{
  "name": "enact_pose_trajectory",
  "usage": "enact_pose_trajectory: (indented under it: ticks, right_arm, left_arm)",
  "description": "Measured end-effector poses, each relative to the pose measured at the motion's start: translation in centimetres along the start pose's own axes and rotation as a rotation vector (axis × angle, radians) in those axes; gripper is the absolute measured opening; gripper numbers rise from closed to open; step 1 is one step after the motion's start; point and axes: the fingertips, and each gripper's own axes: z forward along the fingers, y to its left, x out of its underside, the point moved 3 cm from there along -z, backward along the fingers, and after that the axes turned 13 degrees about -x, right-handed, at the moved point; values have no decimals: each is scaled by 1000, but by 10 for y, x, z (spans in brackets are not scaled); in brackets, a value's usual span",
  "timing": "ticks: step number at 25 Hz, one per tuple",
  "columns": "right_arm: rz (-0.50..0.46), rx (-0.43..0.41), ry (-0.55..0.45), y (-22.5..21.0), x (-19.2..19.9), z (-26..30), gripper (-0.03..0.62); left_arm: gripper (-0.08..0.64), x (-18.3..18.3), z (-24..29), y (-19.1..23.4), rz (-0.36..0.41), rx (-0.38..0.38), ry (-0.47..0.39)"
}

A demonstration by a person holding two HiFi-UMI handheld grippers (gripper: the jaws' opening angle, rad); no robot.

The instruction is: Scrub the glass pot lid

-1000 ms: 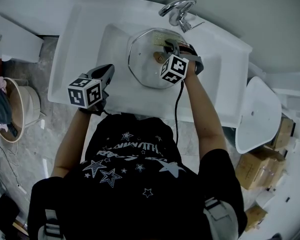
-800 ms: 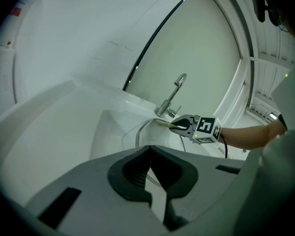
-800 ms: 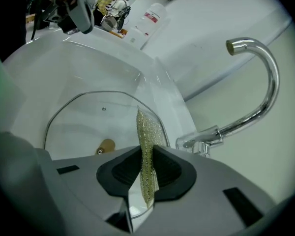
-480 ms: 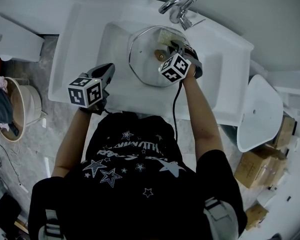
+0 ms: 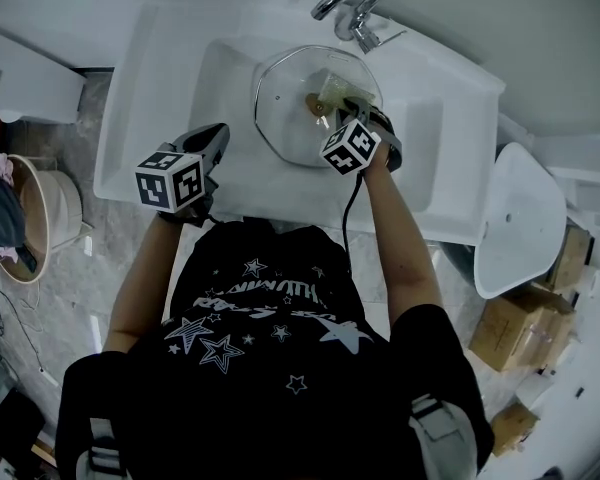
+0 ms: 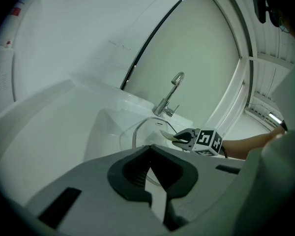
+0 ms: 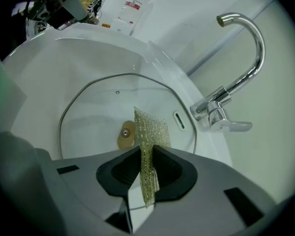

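Observation:
The glass pot lid (image 5: 302, 108) with a metal rim lies in the white sink basin (image 5: 225, 88); its round knob (image 7: 126, 134) shows through the glass. My right gripper (image 7: 146, 166) is shut on a yellow-green scrubbing cloth (image 7: 150, 136), which hangs over the lid near the knob. In the head view the right gripper (image 5: 342, 108) sits over the lid's right half. My left gripper (image 5: 212, 153) stays at the sink's front left rim, away from the lid, its jaws closed with nothing between them (image 6: 148, 167).
A chrome tap (image 5: 348, 10) stands at the back of the sink, also seen as tap (image 7: 236, 73). A bottle (image 7: 130, 9) stands beyond the sink. A basin (image 5: 40, 213) on the floor at left, a white toilet lid (image 5: 515, 228) and cardboard boxes (image 5: 525, 333) at right.
The right gripper with the cloth has slid slightly across the lid toward its front; the lid has shifted a little toward the tap. The left gripper has stayed put.

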Motion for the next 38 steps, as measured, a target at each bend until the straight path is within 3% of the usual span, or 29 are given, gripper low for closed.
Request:
enact_pose_trajectory:
  ticks: [11, 26, 31, 38]
  right_arm:
    - [122, -92, 18, 38, 28, -5, 74]
    - [250, -393, 28, 104, 20, -16, 77]
    - [231, -473, 41, 119, 15, -17, 77]
    - [177, -679, 53, 148, 3, -19, 77]
  left_arm:
    - [8, 7, -6, -13, 14, 18, -2]
    - [8, 16, -23, -24, 24, 33, -17]
    - [8, 19, -29, -25, 25, 35, -21]
    - [8, 25, -35, -26, 22, 36, -16]
